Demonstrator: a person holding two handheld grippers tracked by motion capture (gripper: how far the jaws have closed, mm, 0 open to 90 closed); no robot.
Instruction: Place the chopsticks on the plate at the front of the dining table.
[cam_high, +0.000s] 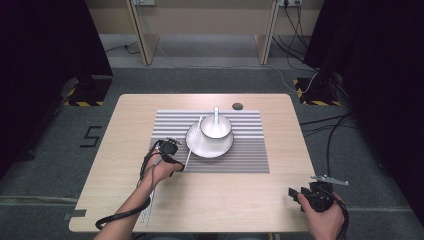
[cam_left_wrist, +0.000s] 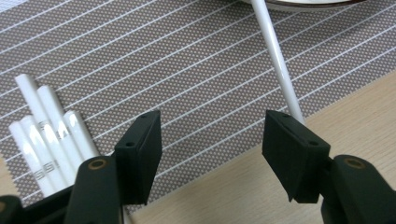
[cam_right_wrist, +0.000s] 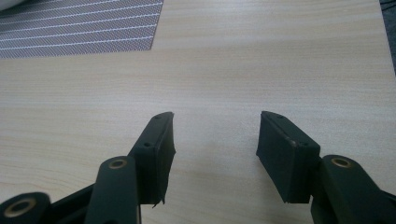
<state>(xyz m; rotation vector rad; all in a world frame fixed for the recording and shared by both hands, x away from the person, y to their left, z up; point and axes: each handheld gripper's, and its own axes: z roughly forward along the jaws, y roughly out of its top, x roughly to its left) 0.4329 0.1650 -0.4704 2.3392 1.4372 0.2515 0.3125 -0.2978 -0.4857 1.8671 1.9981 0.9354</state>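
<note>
Left gripper view has the left gripper (cam_left_wrist: 212, 140) gaping beside a chopstick (cam_left_wrist: 276, 58) on the mat (cam_left_wrist: 187, 70); looks like pickup's next. Right gripper (cam_right_wrist: 215, 144) idles, also spread.

Your left gripper (cam_left_wrist: 212, 140) hangs with jaws apart over the striped placemat's (cam_left_wrist: 154, 60) edge. A white chopstick (cam_left_wrist: 276, 56) runs past the right jaw. White rods (cam_left_wrist: 46, 130) lie left.

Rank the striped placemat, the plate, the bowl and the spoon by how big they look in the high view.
1. Striped placemat, by far the largest.
2. Plate, showing around the bowl.
3. Bowl, sitting on the plate.
4. Spoon, resting in the bowl, smallest.
</note>
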